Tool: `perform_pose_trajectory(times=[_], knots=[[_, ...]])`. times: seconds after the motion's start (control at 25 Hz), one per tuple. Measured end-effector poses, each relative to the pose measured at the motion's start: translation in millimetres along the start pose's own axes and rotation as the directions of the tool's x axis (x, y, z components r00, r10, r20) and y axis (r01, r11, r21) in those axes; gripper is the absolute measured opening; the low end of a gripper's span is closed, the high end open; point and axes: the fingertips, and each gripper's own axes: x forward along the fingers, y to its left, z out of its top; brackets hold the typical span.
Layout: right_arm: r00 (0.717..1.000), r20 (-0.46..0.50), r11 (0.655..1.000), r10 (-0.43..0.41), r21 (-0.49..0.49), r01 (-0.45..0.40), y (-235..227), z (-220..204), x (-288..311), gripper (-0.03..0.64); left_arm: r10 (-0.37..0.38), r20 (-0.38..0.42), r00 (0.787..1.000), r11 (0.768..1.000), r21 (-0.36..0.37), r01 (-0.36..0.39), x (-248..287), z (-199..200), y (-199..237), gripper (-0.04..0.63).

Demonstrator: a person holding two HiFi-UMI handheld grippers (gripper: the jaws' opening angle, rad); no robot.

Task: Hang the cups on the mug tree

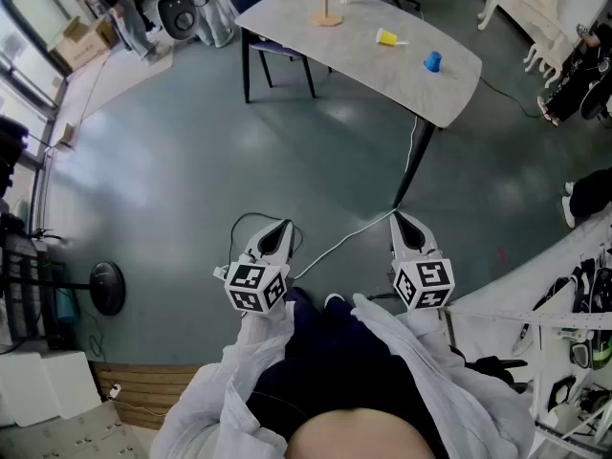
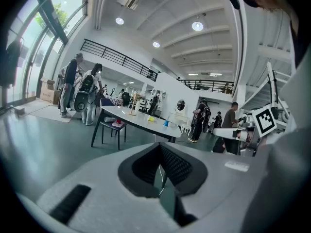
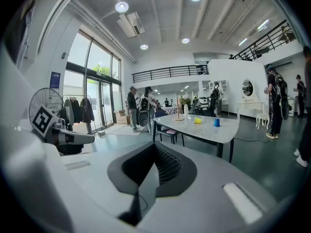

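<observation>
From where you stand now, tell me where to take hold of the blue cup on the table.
I'd grip the blue cup across its body, coming in level from the table's near edge with the right claw, now shut and empty. It stands on end by that edge, apart from the yellow cup, with nothing in front. Its handle is too small to see from here.

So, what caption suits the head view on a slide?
Person holds left gripper and right gripper low, far from the table with yellow cup, blue cup and mug tree.

Yellow cup (image 1: 386, 37), blue cup (image 1: 433, 61), pale marbled table (image 1: 287, 17), grey-green floor (image 1: 172, 161)
</observation>
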Motion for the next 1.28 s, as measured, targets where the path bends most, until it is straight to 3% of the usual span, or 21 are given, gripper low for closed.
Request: perform_pose_trajectory(times=[0.36, 0.6, 0.88, 1.28], knots=[[0.998, 0.057, 1.000, -0.003, -0.003, 0.003, -15.9, 5.9, -26.1, 0.012, -0.034, 0.009, 0.999, 0.998, 0.062, 0.033, 8.3, 4.8, -38.9, 0.000], [0.989, 0.144, 1.000, -0.018, 0.011, 0.016, -28.4, 13.1, -35.6, 0.012, -0.039, 0.025, 0.999, 0.995, 0.089, 0.036, 15.9, 6.0, -50.5, 0.000], [0.980, 0.197, 1.000, -0.007, 0.002, 0.006, -27.7, 22.5, -33.0, 0.165, -0.035, 0.026, 0.999, 0.996, 0.081, 0.033, 15.2, 7.9, -48.4, 0.000], [0.992, 0.128, 1.000, 0.018, 0.012, -0.020, -38.9, 14.4, -2.2, 0.204, -0.030, -0.009, 1.000, 0.998, 0.055, 0.030, 44.2, 3.8, -30.4, 0.000]])
